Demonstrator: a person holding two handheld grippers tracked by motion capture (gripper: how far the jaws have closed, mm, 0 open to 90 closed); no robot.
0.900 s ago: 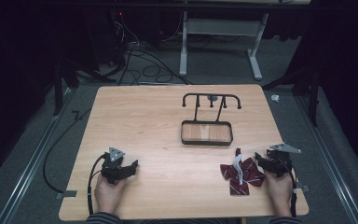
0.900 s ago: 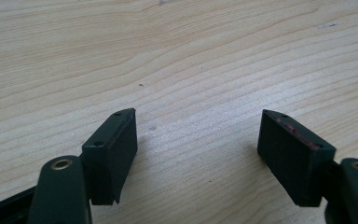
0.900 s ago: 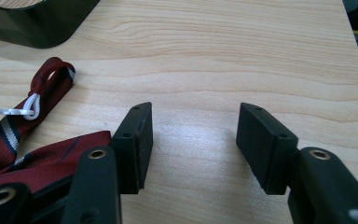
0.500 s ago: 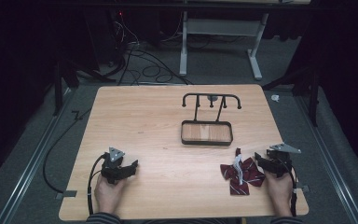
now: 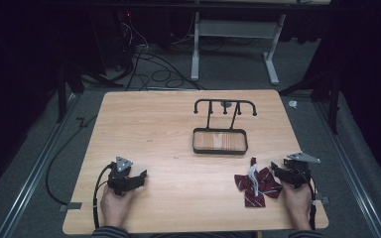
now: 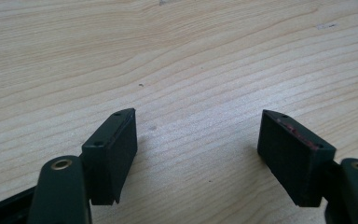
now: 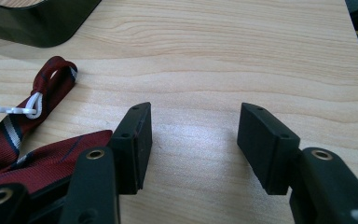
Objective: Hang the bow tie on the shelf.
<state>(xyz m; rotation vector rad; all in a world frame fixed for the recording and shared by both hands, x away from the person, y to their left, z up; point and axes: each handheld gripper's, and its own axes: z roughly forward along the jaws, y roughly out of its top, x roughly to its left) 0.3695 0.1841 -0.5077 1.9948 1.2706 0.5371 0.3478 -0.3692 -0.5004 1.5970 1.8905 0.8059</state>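
Nothing moved; both grippers' jaws spread, empty; tray (image 5: 220, 148) empty; bow tie (image 5: 256, 184) beside right gripper (image 5: 284, 172).

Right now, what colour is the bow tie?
The bow tie is dark red with navy and white stripes; the right gripper view shows it best.

This looks like a lab or recording studio set up for test work. A bare wooden table (image 5: 178, 148) stands alone on grey carpet, ringed by dark curtains, with metal floor rails (image 5: 34, 173) along both sides. Well beyond the right gripper (image 5: 284, 172), past the table's far edge, loose cables (image 5: 149, 69) sprawl on the floor beside the white steel legs of another bench (image 5: 233, 44).
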